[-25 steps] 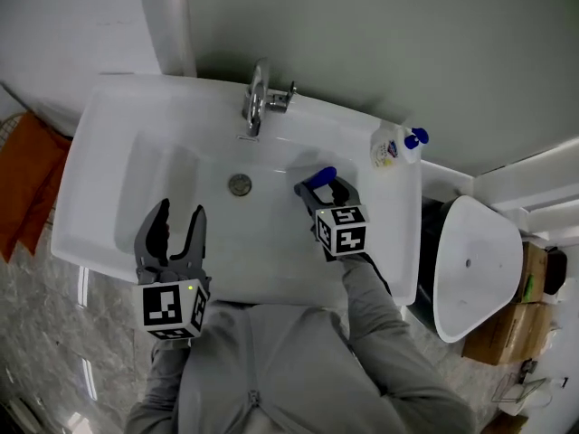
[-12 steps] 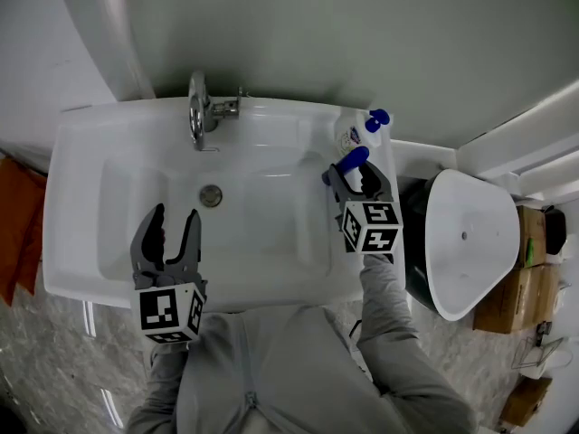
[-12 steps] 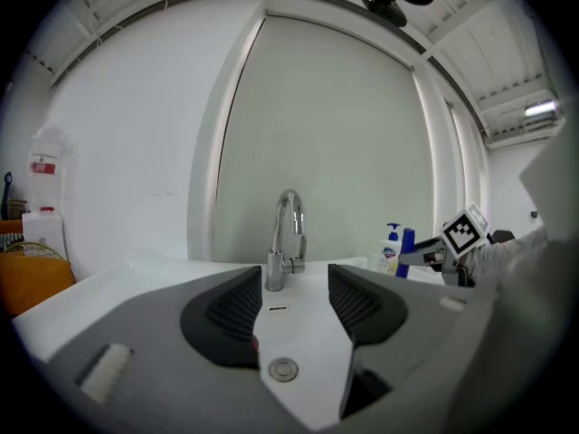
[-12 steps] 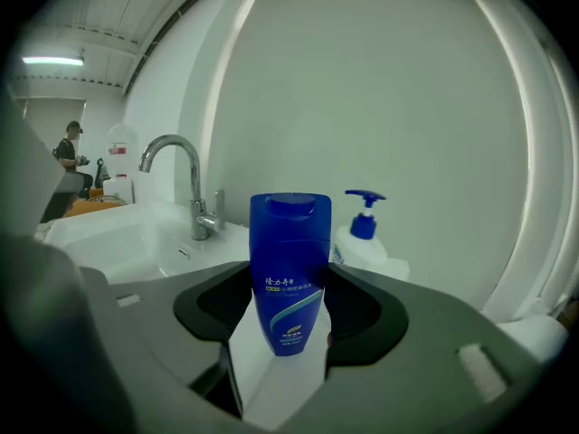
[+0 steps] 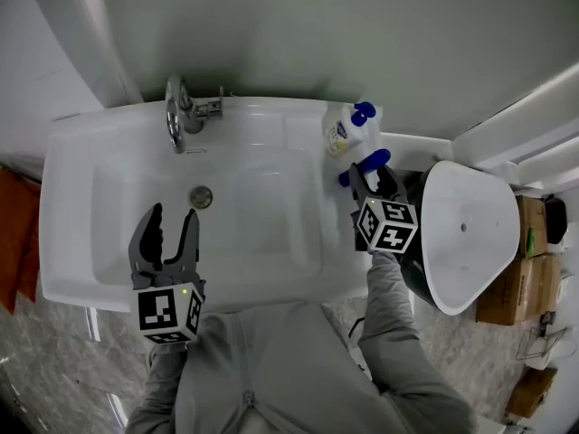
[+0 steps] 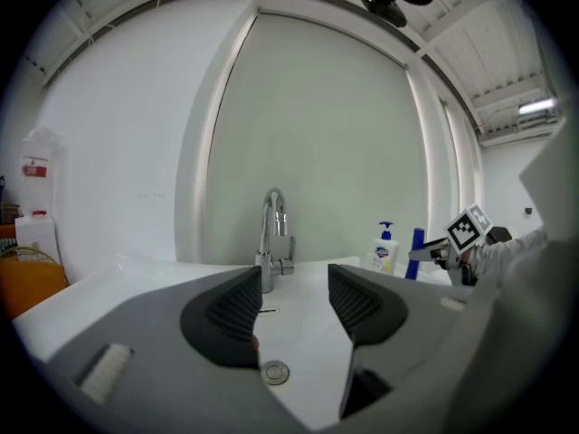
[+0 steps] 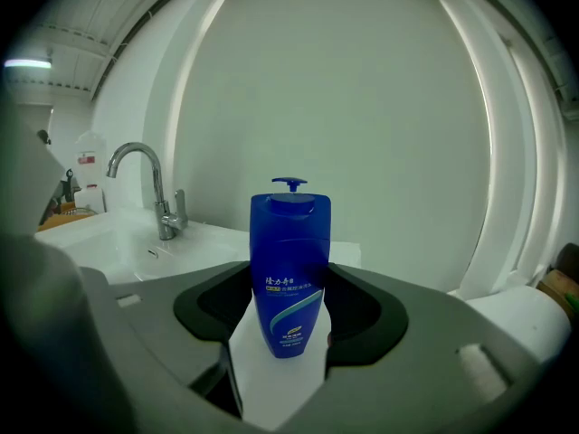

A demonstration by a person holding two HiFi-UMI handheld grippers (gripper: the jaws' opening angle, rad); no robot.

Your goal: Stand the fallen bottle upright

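Note:
A blue shampoo bottle [image 5: 369, 162] [image 7: 289, 274] stands upright between the jaws of my right gripper [image 5: 370, 178] [image 7: 289, 313], which is shut on its lower body. It is held over the right rim of the white sink [image 5: 271, 116], just in front of a white soap pump bottle [image 5: 342, 135]. Whether its base touches the rim is hidden. In the left gripper view the blue bottle [image 6: 416, 253] shows upright beside the soap bottle [image 6: 385, 253]. My left gripper [image 5: 170, 220] [image 6: 294, 297] hangs open over the basin's left front, holding nothing.
A chrome faucet [image 5: 177, 116] rises at the back of the sink, with the drain [image 5: 201, 196] in the basin floor. A white lidded bin [image 5: 466, 242] stands right of the sink. Orange cloth [image 5: 14, 233] lies at the far left. Cardboard boxes [image 5: 529, 269] sit far right.
My right gripper carried the blue bottle out of the basin, rightward and up, to the right rim beside the soap bottle. The left gripper shifted only slightly over the basin.

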